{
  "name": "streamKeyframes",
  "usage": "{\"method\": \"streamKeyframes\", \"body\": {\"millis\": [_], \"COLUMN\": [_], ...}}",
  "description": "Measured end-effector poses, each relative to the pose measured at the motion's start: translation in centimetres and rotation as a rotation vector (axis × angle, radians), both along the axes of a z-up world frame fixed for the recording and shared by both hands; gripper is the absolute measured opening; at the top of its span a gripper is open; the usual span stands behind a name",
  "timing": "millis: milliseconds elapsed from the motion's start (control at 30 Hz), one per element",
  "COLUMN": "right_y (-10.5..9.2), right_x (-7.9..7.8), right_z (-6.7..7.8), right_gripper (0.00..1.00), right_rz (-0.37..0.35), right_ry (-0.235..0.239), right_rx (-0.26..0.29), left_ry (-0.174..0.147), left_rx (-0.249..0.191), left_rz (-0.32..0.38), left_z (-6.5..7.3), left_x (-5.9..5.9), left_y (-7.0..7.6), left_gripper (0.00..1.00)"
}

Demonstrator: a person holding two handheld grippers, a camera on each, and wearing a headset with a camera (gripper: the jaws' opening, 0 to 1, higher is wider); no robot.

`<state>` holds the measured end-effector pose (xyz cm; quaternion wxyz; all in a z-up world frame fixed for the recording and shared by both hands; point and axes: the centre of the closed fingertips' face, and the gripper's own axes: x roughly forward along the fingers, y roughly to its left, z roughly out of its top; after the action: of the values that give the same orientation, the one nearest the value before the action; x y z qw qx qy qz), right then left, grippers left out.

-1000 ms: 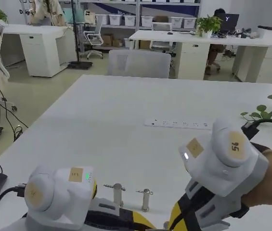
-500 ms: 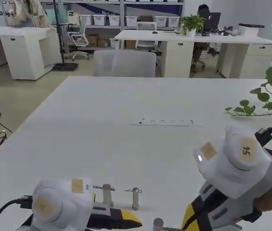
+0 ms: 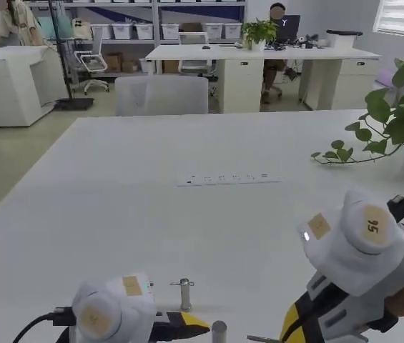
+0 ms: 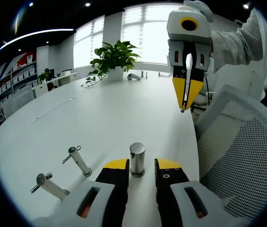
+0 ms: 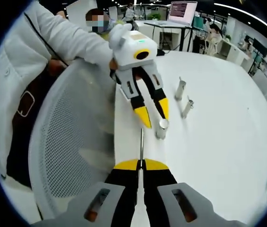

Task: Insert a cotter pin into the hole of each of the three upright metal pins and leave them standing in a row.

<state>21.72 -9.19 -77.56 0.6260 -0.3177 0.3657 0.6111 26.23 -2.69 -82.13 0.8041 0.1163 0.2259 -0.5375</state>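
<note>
A bare upright metal pin (image 4: 137, 158) (image 3: 219, 330) (image 5: 161, 128) stands between the yellow tips of my left gripper (image 4: 140, 165) (image 5: 153, 113), whose jaws are open with a small gap on either side of it. Off to its left stand two more pins (image 4: 79, 161) (image 4: 48, 185), each with a cotter pin through its head; one of them (image 3: 184, 293) shows in the head view. My right gripper (image 5: 141, 164) (image 4: 186, 94) is shut on a thin cotter pin (image 5: 141, 142), which points towards the bare pin from a short way off.
The pins stand close to the near edge of the white table (image 3: 187, 214). A mesh chair (image 4: 246, 151) sits just beyond that edge. A power strip (image 3: 227, 179) lies mid-table and a potted plant (image 3: 387, 114) is at the far right.
The head camera has swung right. My left gripper has slid right, bringing its tips up to the bare pin. The right gripper still holds the cotter pin beside it.
</note>
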Motion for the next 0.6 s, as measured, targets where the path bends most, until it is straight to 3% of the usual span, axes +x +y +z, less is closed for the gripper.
{"method": "streamKeyframes", "body": {"millis": [233, 300, 367, 500, 600], "right_y": [-0.4, -0.4, -0.5, -0.5, -0.5], "right_x": [0.0, -0.1, -0.2, -0.3, -0.3], "right_z": [-0.3, -0.4, -0.6, -0.7, -0.7], "right_gripper": [0.03, 0.03, 0.03, 0.03, 0.03], "right_rz": [-0.037, -0.044, -0.047, -0.055, -0.059], "right_ry": [0.005, 0.009, 0.009, 0.014, 0.015], "right_rx": [0.004, 0.006, 0.007, 0.010, 0.012], "left_ry": [0.006, -0.014, 0.001, 0.002, -0.015], "left_rx": [0.034, 0.049, 0.038, 0.032, 0.034], "left_rz": [0.028, 0.046, 0.063, 0.074, 0.082], "left_z": [-1.9, -2.5, -2.7, -3.1, -3.1], "left_x": [0.4, 0.7, 0.7, 0.6, 0.6], "left_y": [0.0, 0.2, 0.1, -0.2, -0.4], "left_gripper": [0.19, 0.19, 0.19, 0.18, 0.18]}}
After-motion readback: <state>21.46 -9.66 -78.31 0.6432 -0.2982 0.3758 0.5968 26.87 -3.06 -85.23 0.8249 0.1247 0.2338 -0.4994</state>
